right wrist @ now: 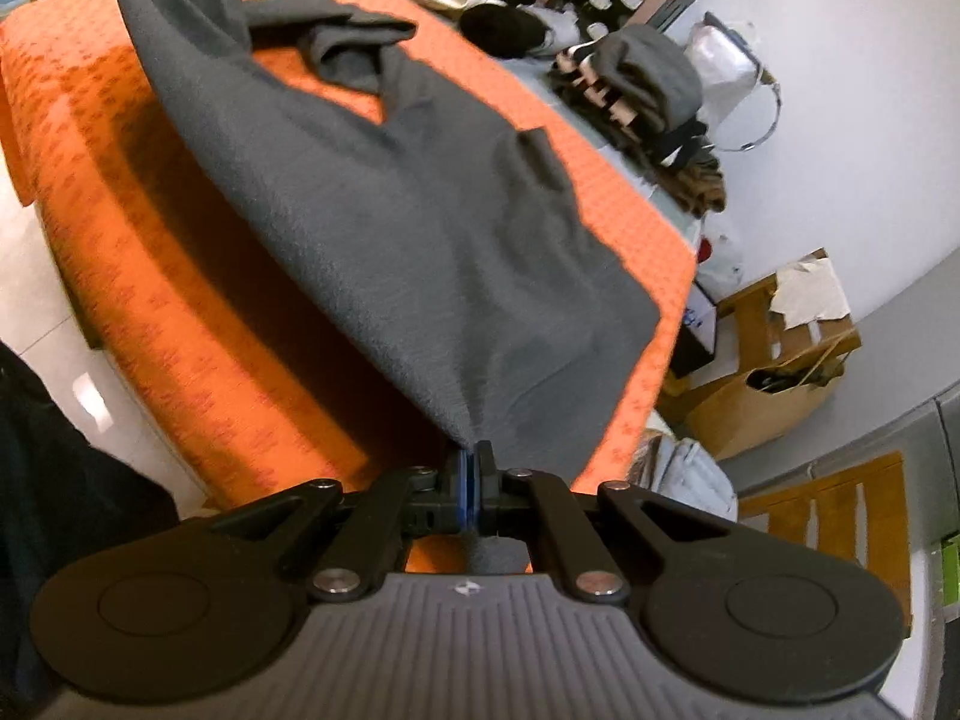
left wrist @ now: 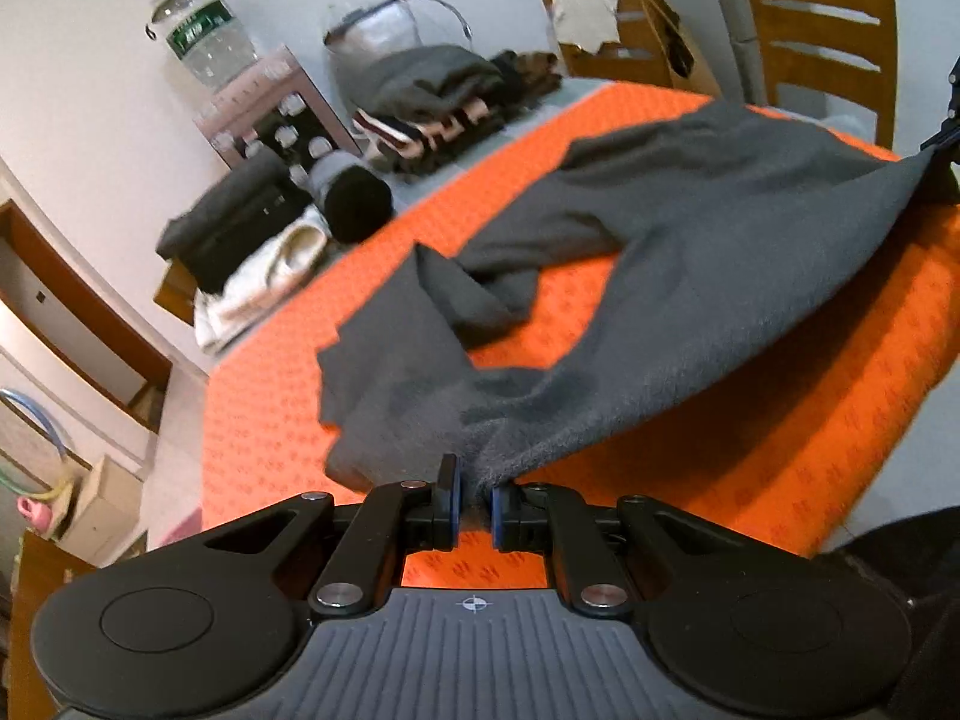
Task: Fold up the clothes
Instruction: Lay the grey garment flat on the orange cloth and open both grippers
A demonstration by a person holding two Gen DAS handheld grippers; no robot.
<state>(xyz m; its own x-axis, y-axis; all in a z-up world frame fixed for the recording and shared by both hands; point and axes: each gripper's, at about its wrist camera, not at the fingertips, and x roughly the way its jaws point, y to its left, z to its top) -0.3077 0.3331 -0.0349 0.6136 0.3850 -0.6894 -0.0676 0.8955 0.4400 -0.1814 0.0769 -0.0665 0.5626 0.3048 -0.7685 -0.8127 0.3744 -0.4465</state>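
A dark grey garment (left wrist: pixel 708 276) is stretched over the orange patterned table cover (left wrist: pixel 780 468), its far part and a sleeve (left wrist: pixel 480 294) lying rumpled on the cloth. My left gripper (left wrist: pixel 474 498) is shut on one near corner of it. In the right wrist view the same grey garment (right wrist: pixel 420 210) runs up to my right gripper (right wrist: pixel 474 468), which is shut on the other near corner. The other gripper shows at each view's far edge, holding the fabric's opposite end. The near hem hangs taut between both grippers, above the table.
Piles of folded clothes (left wrist: pixel 432 102) and a dark and cream stack (left wrist: pixel 252 252) sit along the table's far side by a box of jars (left wrist: pixel 282 120) and a water bottle (left wrist: pixel 204 36). A wooden chair (left wrist: pixel 828 42) and paper bag (right wrist: pixel 774 378) stand beyond the table.
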